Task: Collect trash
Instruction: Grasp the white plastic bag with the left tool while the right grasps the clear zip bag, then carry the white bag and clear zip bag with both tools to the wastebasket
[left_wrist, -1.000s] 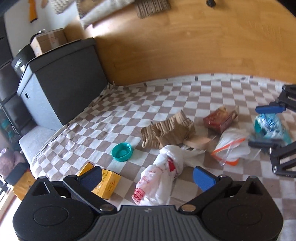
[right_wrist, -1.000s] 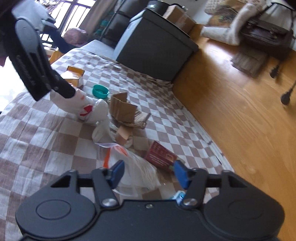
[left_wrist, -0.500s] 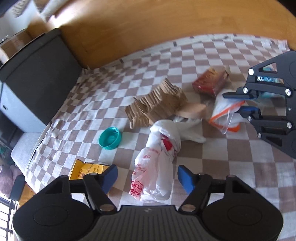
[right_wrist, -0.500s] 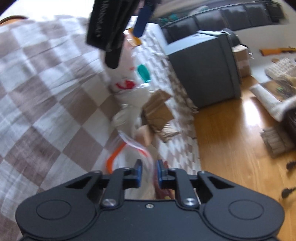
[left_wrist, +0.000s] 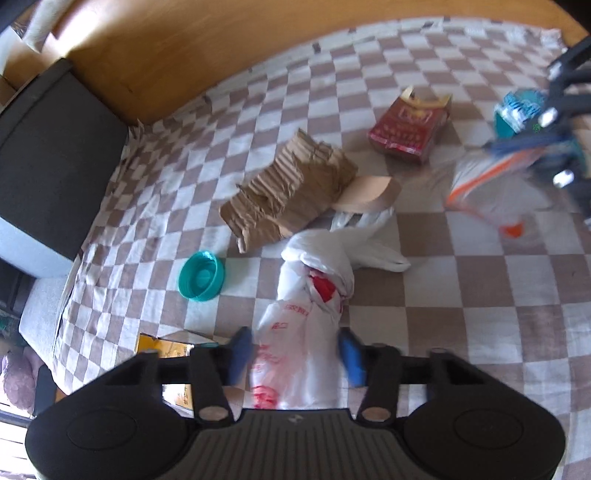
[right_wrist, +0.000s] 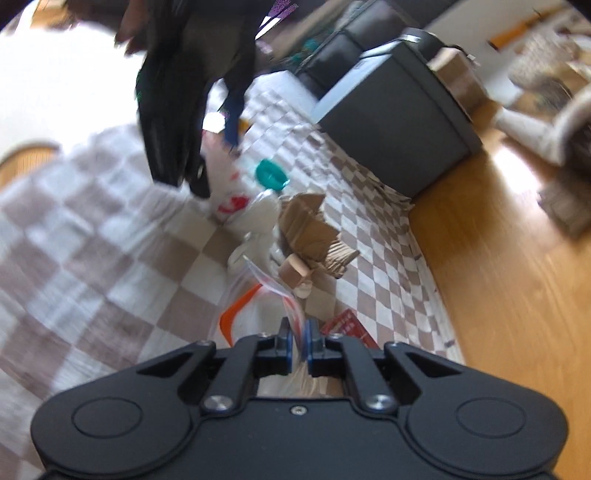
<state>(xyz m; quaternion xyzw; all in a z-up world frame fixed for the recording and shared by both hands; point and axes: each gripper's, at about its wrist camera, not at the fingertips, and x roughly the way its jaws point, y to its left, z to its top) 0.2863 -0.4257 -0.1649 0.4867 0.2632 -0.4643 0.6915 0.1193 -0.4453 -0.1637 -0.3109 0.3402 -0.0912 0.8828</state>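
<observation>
Trash lies on a brown-and-white checkered cloth (left_wrist: 461, 314). A crumpled white plastic bag with red print (left_wrist: 314, 295) sits between the blue pads of my left gripper (left_wrist: 295, 352). Its jaws are closing and the pads stand at the bag's sides without visibly squeezing it. In the right wrist view the left gripper (right_wrist: 177, 122) is a dark blur over the white bag (right_wrist: 231, 199). My right gripper (right_wrist: 298, 343) is shut on the rim of a clear zip bag with an orange strip (right_wrist: 236, 314). That zip bag (left_wrist: 480, 184) hangs from it at the far right.
Torn cardboard (left_wrist: 291, 195), a red box (left_wrist: 410, 125), a teal lid (left_wrist: 201, 275), a yellow box (left_wrist: 162, 347) and a blue-green wrapper (left_wrist: 517, 110) lie around. A dark grey box (left_wrist: 48, 155) stands at the cloth's left corner. Wooden floor (left_wrist: 221, 44) lies beyond.
My left gripper came down over the white bag and its jaws narrowed around it. My right gripper shut on the clear zip bag's rim.
</observation>
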